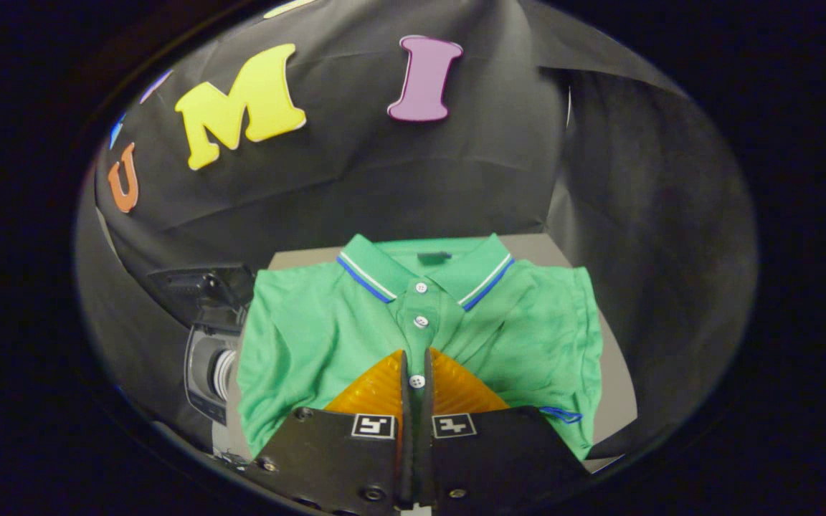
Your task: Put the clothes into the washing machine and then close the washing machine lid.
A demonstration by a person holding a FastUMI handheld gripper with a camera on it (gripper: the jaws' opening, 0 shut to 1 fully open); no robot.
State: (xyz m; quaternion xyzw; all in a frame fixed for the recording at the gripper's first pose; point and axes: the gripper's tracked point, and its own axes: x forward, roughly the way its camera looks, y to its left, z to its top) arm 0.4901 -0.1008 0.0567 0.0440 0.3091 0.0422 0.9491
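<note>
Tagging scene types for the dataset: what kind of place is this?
Likely a staged recording booth, not a home: black cloth wall, a green polo shirt on a grey table, a small washing machine beside it. The gripper fingers look nearly closed at the shirt's placket.

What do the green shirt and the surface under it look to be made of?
Green polo shirt: soft matte knit, probably cotton or a blend; it creases, with a ribbed striped collar and glossy, plastic-looking buttons. Table: smooth, matte grey, perhaps laminate; hard to tell. The gripper has its fingers nearly closed at the placket.
</note>
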